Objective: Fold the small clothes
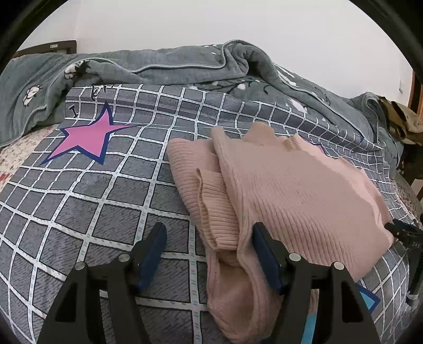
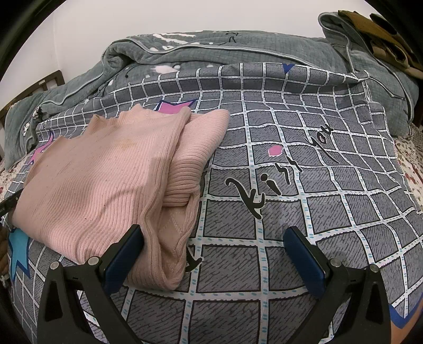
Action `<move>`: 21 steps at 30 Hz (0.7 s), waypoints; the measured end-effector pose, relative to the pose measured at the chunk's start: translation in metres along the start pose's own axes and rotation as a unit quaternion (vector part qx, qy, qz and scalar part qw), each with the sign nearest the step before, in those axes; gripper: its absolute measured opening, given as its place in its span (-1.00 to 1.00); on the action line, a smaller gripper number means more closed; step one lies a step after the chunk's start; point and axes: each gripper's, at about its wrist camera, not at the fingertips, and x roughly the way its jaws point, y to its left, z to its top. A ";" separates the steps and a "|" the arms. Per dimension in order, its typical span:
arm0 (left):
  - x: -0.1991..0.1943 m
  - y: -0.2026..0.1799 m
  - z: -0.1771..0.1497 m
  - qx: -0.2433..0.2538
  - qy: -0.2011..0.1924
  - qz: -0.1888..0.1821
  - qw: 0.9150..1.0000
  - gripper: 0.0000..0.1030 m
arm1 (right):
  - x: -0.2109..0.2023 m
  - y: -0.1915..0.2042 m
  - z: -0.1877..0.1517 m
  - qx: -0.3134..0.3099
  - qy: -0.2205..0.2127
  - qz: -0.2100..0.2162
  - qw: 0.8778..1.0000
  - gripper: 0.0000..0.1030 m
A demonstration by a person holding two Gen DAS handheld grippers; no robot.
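Grey checked bedding [image 1: 79,211] covered the bed where a folded pink ribbed sweater [image 1: 304,190] lay between two handheld tools, the left gripper [image 1: 208,254] spread apart with one pad against the garment's near edge, the right gripper [image 2: 214,246] likewise released, grasping nothing.

We see both views evenly and softly lit, bright enough for the knit ribs of the pink sweater [image 1: 298,190] to read clearly. Shadows under it are faint. Fisheye distortion bends the bedsheet grid [image 2: 290,185], dark vignettes fill the corners, and the white wall [image 1: 211,23] looks slightly washed out.
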 end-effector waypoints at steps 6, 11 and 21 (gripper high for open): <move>0.001 0.005 0.001 -0.015 0.003 -0.016 1.000 0.32 | 0.000 0.000 0.000 0.000 0.000 0.000 1.000 0.99; 0.001 0.007 0.001 -0.018 0.003 -0.019 1.000 0.33 | 0.000 0.000 0.000 0.000 0.000 0.000 1.000 1.00; 0.001 0.008 0.000 -0.017 0.002 -0.020 1.000 0.33 | 0.000 0.000 0.000 0.000 0.000 0.001 1.000 1.00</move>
